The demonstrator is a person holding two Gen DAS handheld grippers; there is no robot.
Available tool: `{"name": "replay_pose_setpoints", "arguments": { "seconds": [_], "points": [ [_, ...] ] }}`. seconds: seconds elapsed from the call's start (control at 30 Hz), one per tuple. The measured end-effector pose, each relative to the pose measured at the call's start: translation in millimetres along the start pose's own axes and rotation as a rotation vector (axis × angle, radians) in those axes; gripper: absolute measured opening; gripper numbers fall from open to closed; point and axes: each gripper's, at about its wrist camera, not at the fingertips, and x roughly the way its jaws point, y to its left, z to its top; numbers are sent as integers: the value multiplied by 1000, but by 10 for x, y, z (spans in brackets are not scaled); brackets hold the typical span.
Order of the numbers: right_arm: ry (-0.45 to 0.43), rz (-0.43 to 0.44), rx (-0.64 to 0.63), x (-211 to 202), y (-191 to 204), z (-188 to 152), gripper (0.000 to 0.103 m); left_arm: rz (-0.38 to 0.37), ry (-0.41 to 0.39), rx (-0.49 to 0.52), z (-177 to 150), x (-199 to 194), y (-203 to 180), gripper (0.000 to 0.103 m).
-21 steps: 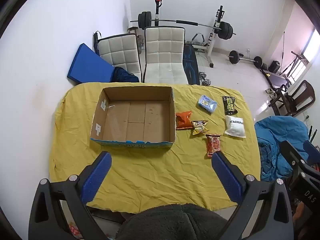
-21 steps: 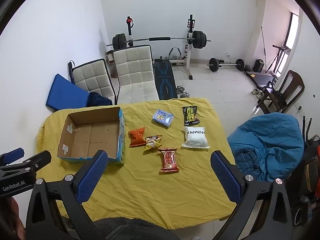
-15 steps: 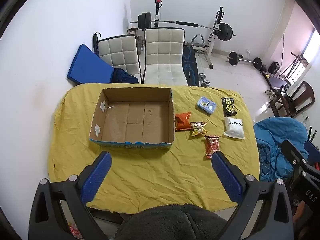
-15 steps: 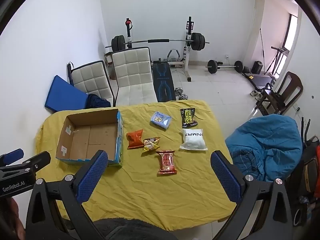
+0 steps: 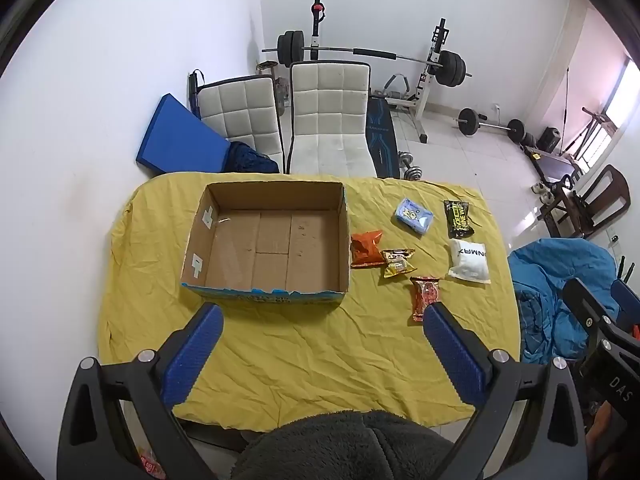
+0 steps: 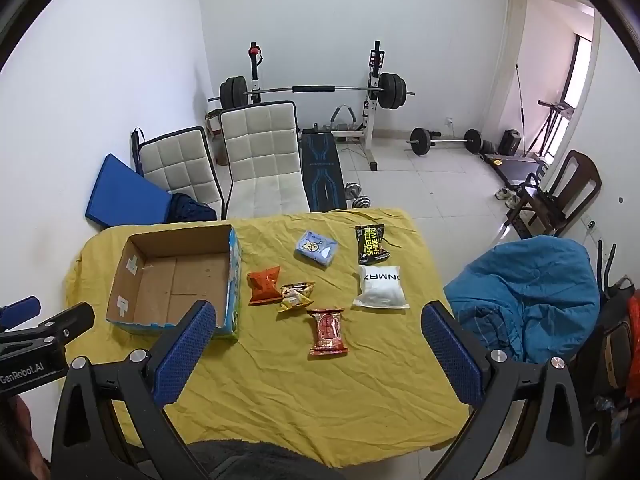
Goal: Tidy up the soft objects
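An empty cardboard box (image 5: 272, 240) (image 6: 176, 280) sits on the left of the yellow-clothed table (image 5: 304, 344) (image 6: 304, 384). To its right lie several soft packets: orange (image 5: 366, 248) (image 6: 264, 285), yellow-brown (image 5: 398, 263) (image 6: 296, 296), red (image 5: 425, 298) (image 6: 327, 332), white (image 5: 469, 261) (image 6: 381, 287), light blue (image 5: 414, 216) (image 6: 316, 248) and black (image 5: 458, 218) (image 6: 371, 239). My left gripper (image 5: 320, 316) hangs open high over the table's near half, below the box. My right gripper (image 6: 318, 314) is open too, high above the red packet. Neither touches anything.
Two white padded chairs (image 5: 328, 120) (image 6: 264, 156) stand behind the table, with a blue mat (image 5: 176, 144) and weight bench beyond. A blue beanbag (image 6: 532, 296) lies right of the table. A dark fleece sleeve (image 5: 344, 448) fills the bottom edge.
Both grippers have pulled back and up slightly, so the table and packets sit a little smaller and farther off. Nothing on the table has moved.
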Motion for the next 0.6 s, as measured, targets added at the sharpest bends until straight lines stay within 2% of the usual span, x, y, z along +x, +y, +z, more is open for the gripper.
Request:
{"name": "replay_pose_setpoints", "arguments": {
  "seconds": [0.6],
  "points": [
    [4,3,-10,22,29,-22,103,3,-6,-1,26,-20,27,103]
  ]
}}
